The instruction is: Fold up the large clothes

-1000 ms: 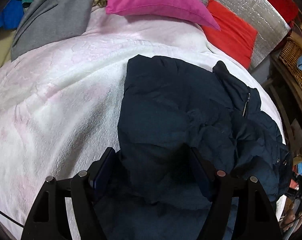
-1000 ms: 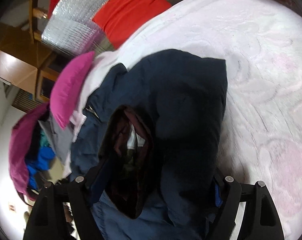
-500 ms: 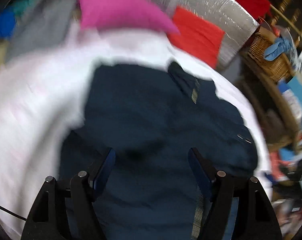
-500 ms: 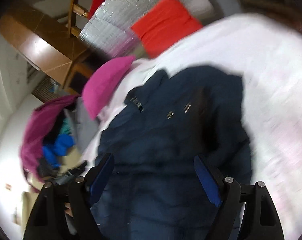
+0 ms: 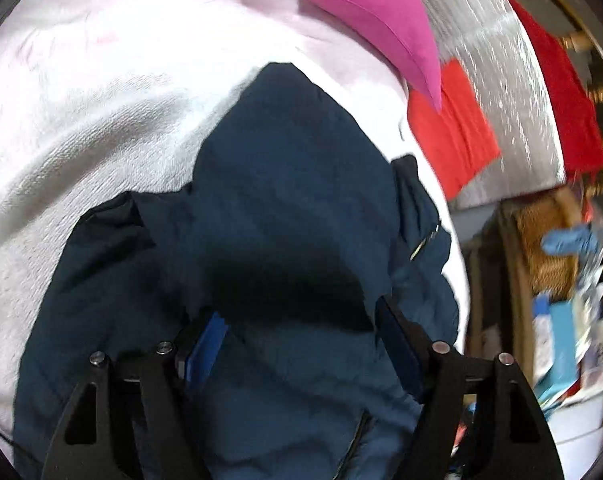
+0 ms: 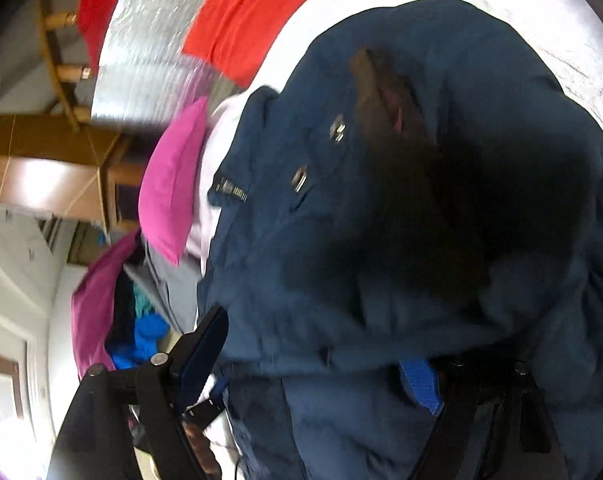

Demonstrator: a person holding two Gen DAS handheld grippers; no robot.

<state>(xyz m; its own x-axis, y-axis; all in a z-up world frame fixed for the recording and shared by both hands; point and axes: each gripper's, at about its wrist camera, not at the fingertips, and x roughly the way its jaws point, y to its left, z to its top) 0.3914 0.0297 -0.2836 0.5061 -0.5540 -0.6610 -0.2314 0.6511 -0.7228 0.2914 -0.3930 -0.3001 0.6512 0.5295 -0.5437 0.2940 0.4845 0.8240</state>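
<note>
A single dark navy padded jacket (image 5: 285,184) lies crumpled on a pale pink-and-white fleecy bed cover (image 5: 81,128), filling the centre and lower half of the left wrist view and most of the right-hand side of the right wrist view (image 6: 421,208). Its fabric is bunched into soft folds; a short metal zip shows at its right edge in the left view, and in the right view a zip, two metal snaps and a slit of dark reddish-brown lining show in its upper middle. The left gripper (image 5: 301,328) sits at the bottom of its frame, its two blue-padded jaws standing apart with jacket cloth spread between them, neither pad visibly pressing on it. The right gripper (image 6: 321,344) has just been narrowing its jaws; its left finger stands clear of the cloth, its right finger is half buried under a fold, so whether it pinches the jacket cannot be told. One magenta pillow (image 5: 373,20) lies at the upper middle of the left view, beside one orange-red cushion (image 5: 449,136) leaning on a silver quilted foil panel (image 5: 501,92) with one darker red cloth (image 5: 561,100) over it. A wicker basket (image 5: 541,240) sits at the right. In the right view a heap of magenta, blue and teal clothes (image 6: 117,312) fills the lower left, with wooden furniture (image 6: 41,172) above.
</note>
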